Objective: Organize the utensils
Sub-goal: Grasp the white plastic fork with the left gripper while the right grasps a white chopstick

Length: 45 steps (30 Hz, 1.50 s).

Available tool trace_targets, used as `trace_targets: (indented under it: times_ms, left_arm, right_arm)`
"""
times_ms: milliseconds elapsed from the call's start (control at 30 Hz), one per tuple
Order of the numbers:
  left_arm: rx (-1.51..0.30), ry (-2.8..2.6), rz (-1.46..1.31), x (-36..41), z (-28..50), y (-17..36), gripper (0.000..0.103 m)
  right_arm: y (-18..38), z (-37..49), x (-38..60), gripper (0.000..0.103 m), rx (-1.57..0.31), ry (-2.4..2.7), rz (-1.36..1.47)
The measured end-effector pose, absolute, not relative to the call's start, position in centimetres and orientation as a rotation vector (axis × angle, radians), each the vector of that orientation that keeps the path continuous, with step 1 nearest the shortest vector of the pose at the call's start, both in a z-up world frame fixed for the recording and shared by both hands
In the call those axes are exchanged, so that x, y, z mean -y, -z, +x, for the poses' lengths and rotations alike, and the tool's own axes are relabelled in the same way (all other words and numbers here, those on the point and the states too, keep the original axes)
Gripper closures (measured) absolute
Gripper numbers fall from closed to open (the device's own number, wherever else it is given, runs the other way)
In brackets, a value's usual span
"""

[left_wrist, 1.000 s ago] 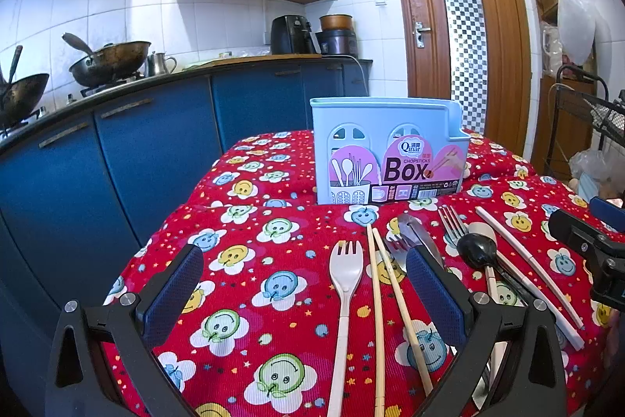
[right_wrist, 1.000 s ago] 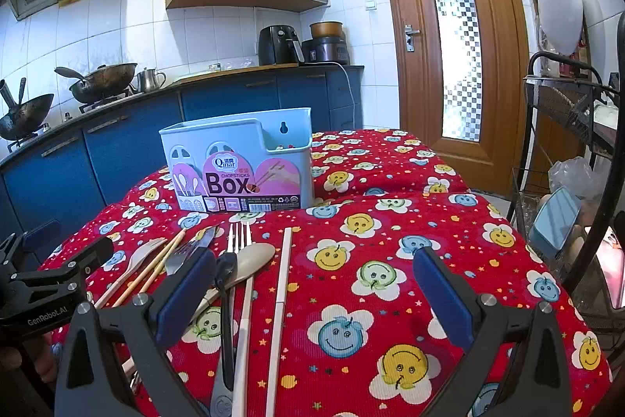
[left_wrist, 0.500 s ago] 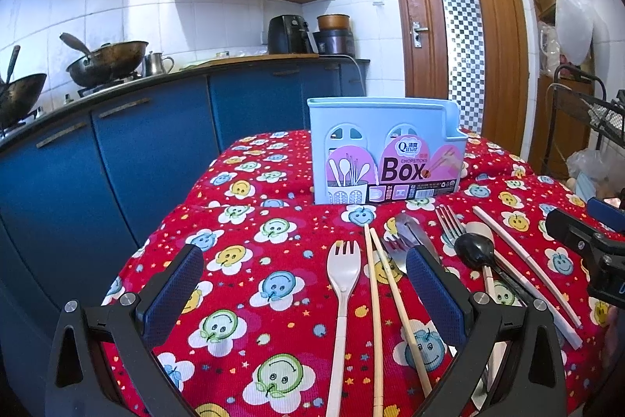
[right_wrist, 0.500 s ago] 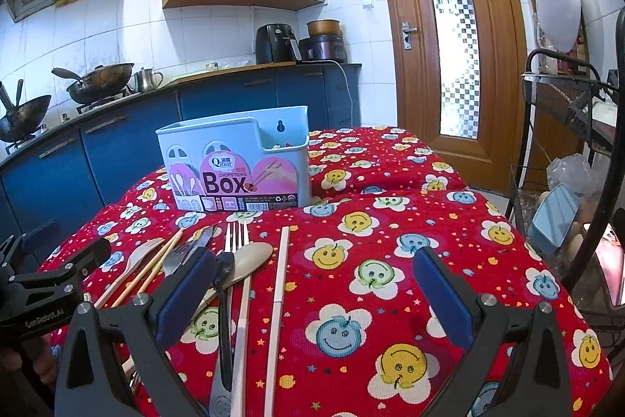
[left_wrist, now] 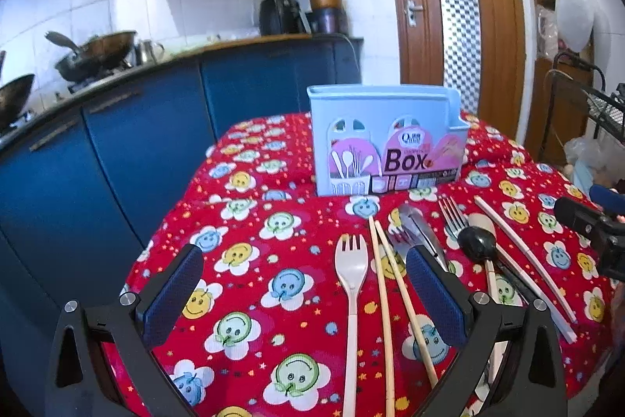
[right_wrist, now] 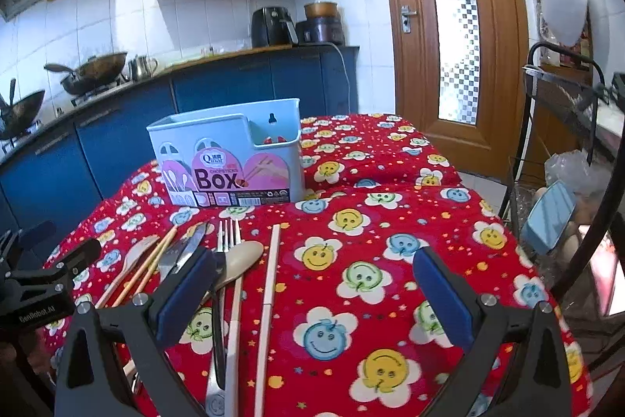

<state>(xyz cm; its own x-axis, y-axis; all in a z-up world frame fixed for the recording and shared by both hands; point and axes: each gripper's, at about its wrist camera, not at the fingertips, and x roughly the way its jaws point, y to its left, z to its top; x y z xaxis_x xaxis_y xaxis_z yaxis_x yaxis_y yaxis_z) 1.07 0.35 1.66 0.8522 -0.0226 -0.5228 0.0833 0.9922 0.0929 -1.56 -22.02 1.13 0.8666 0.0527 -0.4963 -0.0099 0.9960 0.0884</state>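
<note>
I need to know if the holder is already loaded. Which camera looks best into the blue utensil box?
The right wrist view: it looks down past the rim of the blue utensil box into its end compartment, where no utensil shows. The left wrist view shows only its labelled front.

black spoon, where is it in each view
Left wrist: black spoon lies right of centre, bowl just beyond the left tool's right finger, beside the pale spoon.
Right wrist: its bowl is mostly hidden behind the right tool's left finger; its dark handle shows lower left.
Shared landmark: the blue box.
</note>
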Motion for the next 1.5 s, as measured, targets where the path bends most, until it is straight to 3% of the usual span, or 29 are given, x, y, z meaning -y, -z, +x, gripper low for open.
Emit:
trace_targets:
  times_ms: [200, 333, 467, 633, 967, 1133, 1367, 1500]
  left_arm:
    - [-0.694, 0.114, 0.063, -1.5, 3.0, -1.4, 0.000]
    - [-0.802, 0.135, 0.032, -2.7, 4.5, -1.2, 0.013]
    - [-0.876, 0.180, 0.061, -3.0, 5.3, -1.2, 0.019]
    - [-0.961, 0.253, 0.096, -2.7, 6.2, -0.7, 0.021]
    - [-1.051, 0.384, 0.215, -1.2, 7.6, 0.6, 0.022]
    - [-1.094, 0.423, 0.247, -1.3, 8.7, 1.4, 0.036]
    - [-1.216, 0.464, 0.252, -1.5, 10.4, 1.4, 0.042]
    - [-1.279, 0.448, 0.240, -1.6, 11.6, 1.2, 0.061]
  right_arm:
    - [-1.9, -0.1, 21.9, 0.001, -0.645, -0.046, 0.025]
    - [-2.1, 1.2, 21.6, 0.014, -0.747, -0.076, 0.001]
    - [-1.6, 2.8, 20.7, 0.038, -0.874, -0.161, -0.022]
    - [-0.5, 4.8, 20.2, 0.057, -1.014, -0.202, -0.030]
    - [0.1, 7.5, 18.1, 0.076, -1.237, -0.250, -0.067]
    - [0.5, 8.5, 17.8, 0.083, -1.305, -0.227, -0.089]
    - [0.5, 9.8, 17.5, 0.085, -1.371, -0.190, -0.109]
    - [0.4, 10.5, 16.9, 0.085, -1.400, -0.178, -0.132]
